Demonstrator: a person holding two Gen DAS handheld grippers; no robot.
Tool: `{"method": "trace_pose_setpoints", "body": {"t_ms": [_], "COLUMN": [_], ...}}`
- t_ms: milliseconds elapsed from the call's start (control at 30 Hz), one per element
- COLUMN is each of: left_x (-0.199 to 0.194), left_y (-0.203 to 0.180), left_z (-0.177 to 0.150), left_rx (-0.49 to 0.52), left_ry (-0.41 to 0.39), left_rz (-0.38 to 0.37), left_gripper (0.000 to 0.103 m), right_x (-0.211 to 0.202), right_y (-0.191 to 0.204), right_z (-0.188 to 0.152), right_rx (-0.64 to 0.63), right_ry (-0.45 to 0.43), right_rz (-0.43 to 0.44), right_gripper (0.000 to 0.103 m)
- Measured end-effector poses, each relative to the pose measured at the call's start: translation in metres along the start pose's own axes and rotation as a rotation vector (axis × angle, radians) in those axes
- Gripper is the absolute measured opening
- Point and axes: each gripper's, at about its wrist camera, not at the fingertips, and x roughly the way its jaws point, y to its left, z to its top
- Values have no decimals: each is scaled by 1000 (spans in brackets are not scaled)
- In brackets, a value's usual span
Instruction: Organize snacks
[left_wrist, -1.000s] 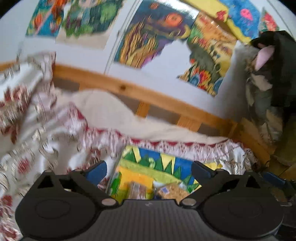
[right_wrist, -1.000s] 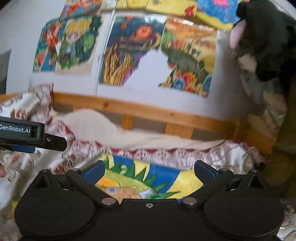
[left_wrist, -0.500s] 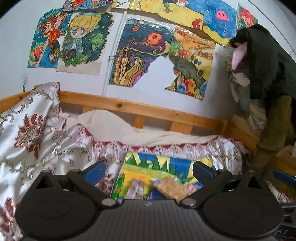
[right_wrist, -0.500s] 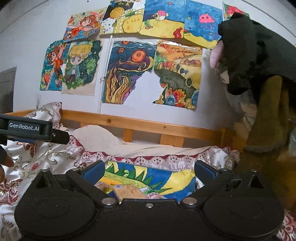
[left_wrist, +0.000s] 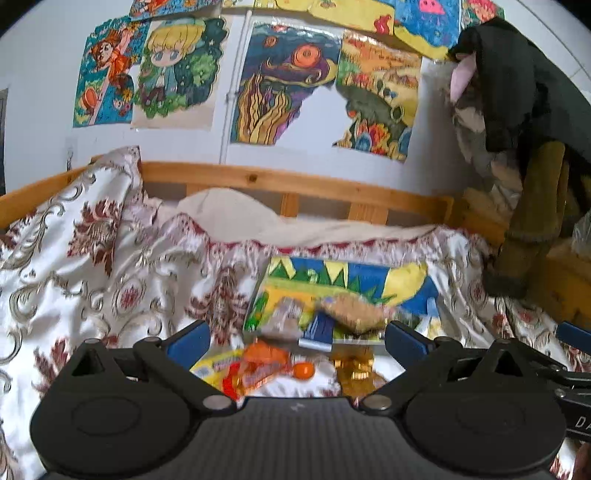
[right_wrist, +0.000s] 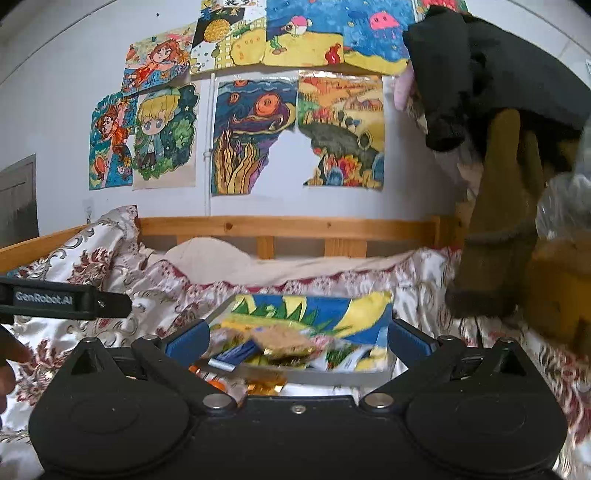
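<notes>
In the left wrist view, the left hand-held gripper (left_wrist: 295, 339) is spread wide and holds nothing, hovering over a bed (left_wrist: 110, 288) with a patterned cover. Ahead of it, between the fingers, a colourful tray (left_wrist: 343, 273) lies on the cover with snacks in it: a brown cracker pack (left_wrist: 351, 312) lies partly over a blue packet (left_wrist: 319, 328), beside a silvery wrapper (left_wrist: 286, 319). Nearer the gripper, outside the tray, an orange-and-yellow packet (left_wrist: 255, 367) and gold-wrapped sweets (left_wrist: 354, 371) lie on the cover. In the right wrist view, the right hand-held gripper (right_wrist: 295, 339) is likewise wide and empty. The tray (right_wrist: 325, 306) sits just ahead between its fingers, the cracker pack (right_wrist: 286, 341) and blue packet (right_wrist: 236, 352) near its front edge, gold sweets (right_wrist: 266, 386) just before it. The left gripper's body (right_wrist: 62, 298) juts in from the left edge.
</notes>
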Motion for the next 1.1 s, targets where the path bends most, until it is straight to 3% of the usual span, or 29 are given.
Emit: {"method": "trace_pose_setpoints", "body": {"t_ms": [200, 367, 833, 1100], "left_x": [-11, -16, -31, -16], "left_y": [2, 9, 19, 23], "left_z": [-23, -36, -54, -60], "left_rx": [49, 19, 22, 41], "left_ry": [57, 139, 211, 356], "left_rz": [38, 107, 180, 127], "left_gripper": [103, 102, 103, 102], "right_x": [-5, -3, -4, 14], "right_y": [8, 16, 29, 36], "right_z": [-12, -22, -33, -46], "right_rx": [-24, -50, -111, -151], "right_ry": [80, 154, 235, 357], "right_rz": [-25, -36, -26, -18], "right_gripper": [102, 102, 102, 102]}}
